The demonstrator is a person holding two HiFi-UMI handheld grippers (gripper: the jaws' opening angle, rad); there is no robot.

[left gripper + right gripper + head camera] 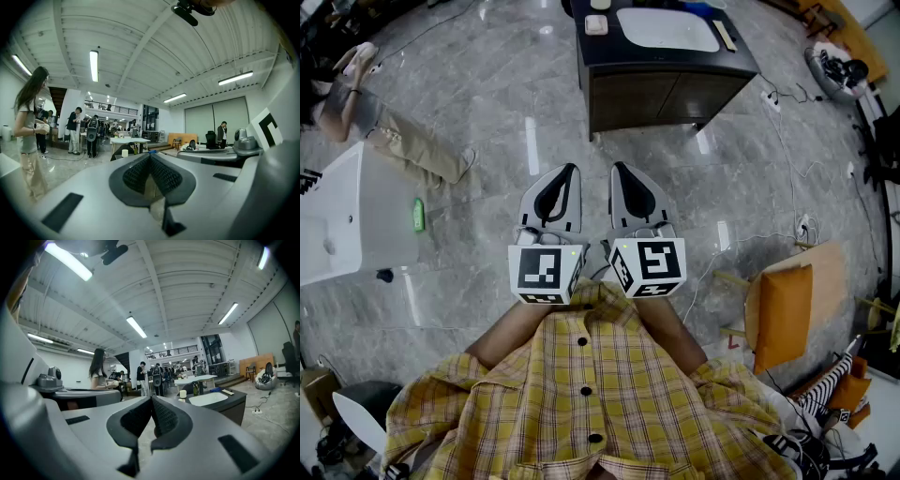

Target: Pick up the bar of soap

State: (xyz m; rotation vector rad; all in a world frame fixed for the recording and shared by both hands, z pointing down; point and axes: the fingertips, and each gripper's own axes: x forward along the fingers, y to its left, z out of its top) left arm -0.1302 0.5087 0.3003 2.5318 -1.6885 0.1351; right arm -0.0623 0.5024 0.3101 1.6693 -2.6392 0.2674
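Left gripper [571, 171] and right gripper [617, 169] both had jaws pressed together, empty. Soap [596, 25] seemed to sit on the vanity [666, 89] beside the basin [667, 30], well ahead. Probably hard, light, slick, so I'd pinch its long sides squarely

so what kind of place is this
Probably a big open workshop or lab hall: a freestanding vanity cabinet with a basin on a polished stone floor, loose cables and ceiling strip lights.

Dark sink cabinet [656, 94], orange chair [780, 317], bystander [384, 127]
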